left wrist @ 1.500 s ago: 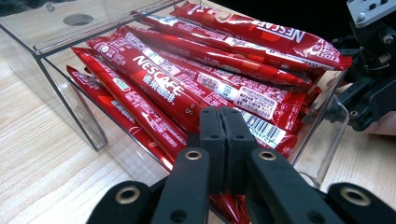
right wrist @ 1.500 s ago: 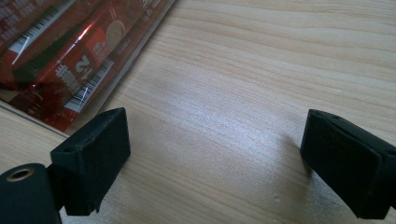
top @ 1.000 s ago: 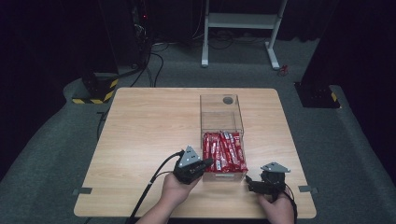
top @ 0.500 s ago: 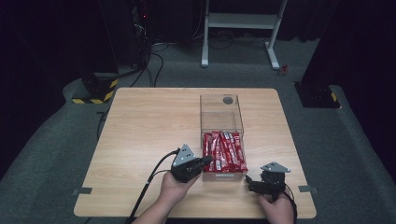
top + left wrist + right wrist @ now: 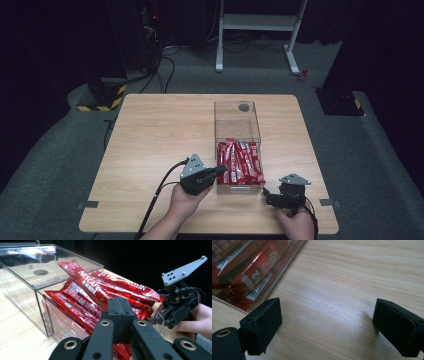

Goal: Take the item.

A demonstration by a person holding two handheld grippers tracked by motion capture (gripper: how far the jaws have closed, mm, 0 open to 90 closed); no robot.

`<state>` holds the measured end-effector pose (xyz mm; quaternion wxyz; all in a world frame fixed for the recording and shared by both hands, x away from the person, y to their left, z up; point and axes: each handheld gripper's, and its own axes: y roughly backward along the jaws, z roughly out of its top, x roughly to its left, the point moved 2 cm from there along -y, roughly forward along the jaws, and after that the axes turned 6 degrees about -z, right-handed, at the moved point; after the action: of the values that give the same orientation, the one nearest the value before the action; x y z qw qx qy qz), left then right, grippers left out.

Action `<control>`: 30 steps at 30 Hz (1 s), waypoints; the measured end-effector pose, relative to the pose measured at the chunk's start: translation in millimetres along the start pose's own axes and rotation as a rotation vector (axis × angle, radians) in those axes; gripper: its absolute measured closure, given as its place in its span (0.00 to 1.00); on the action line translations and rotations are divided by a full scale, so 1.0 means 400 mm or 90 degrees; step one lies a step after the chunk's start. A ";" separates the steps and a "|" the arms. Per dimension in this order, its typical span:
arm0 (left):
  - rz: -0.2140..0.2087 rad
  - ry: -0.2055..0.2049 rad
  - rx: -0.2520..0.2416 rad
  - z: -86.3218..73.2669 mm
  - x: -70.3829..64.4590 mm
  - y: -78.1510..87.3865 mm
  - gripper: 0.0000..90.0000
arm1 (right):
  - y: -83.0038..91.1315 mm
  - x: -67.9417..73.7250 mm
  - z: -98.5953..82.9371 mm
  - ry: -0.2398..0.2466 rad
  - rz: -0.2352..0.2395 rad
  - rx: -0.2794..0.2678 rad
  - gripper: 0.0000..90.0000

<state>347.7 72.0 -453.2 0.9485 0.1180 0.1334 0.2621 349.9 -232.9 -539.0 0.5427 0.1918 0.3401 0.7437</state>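
On the wooden table [image 5: 150, 135], the left gripper [image 5: 218, 171] sits near the front edge, its tips at the left wall of the clear box [image 5: 238, 116]. The left gripper view shows its jaws pressed together with nothing between them, just before the red Nescafe sachets [image 5: 86, 285] heaped in the box's near end. The right gripper [image 5: 265, 194] rests toward the front right corner; the right gripper view shows its jaws spread wide over bare wood, sachets just beside one jaw.
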 end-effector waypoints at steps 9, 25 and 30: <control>-0.002 -0.002 -0.011 0.011 0.001 0.014 1.00 | 0.000 0.000 0.000 0.000 0.000 0.000 0.09; 0.004 -0.012 -0.031 0.031 0.006 0.045 1.00 | 0.000 0.000 0.000 0.000 0.000 0.000 0.09; 0.007 -0.015 -0.033 0.034 0.011 0.051 1.00 | 0.000 0.000 0.000 0.000 0.000 0.000 0.09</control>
<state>346.1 89.5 -435.4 0.9511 0.0972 0.1150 0.2696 349.9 -233.0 -539.0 0.5425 0.1918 0.3401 0.7437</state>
